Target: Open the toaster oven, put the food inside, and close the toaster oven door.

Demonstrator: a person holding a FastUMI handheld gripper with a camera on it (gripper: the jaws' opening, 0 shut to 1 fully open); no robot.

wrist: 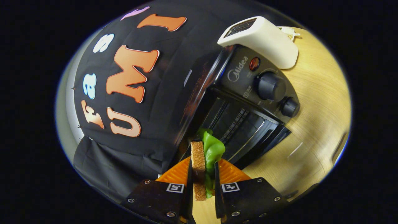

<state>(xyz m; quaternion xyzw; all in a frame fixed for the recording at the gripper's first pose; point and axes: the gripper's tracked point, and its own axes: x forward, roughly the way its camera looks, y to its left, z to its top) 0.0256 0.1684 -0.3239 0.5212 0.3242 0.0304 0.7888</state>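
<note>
- The gripper holds the food, a sandwich of brown toasted bread with a green lettuce leaf, clamped upright between both fingers; the bread slice lies against one finger and the leaf against the other.
- The sandwich is just ahead of the fingertips, in front of the opening of the black toaster oven with two round knobs. It is not yet inside.
- The oven's glass door appears to hang open, with the cavity and its wire rack visible beyond the food.
- Risk: the soft leaf projects past the bread. It is likely to snag on the rack or the door frame on entry and pull out of the grasp.
- Risk: the grasp is on thin, layered food. A tilt of the gripper can let the layers slide apart.
- Risk: the view is strongly rolled, so the gripper probably is not level with the rack. A release at this angle may tip the sandwich over.
- Risk: the open door lies close beside the approach path. A low entry can strike its edge.
- A cream-white plastic slot toaster stands just beside the oven's control panel, clear of the opening.
- An orange ribbed plate lies beneath the fingers on the light wooden table.
- Nothing stands between the sandwich and the cavity.
</note>
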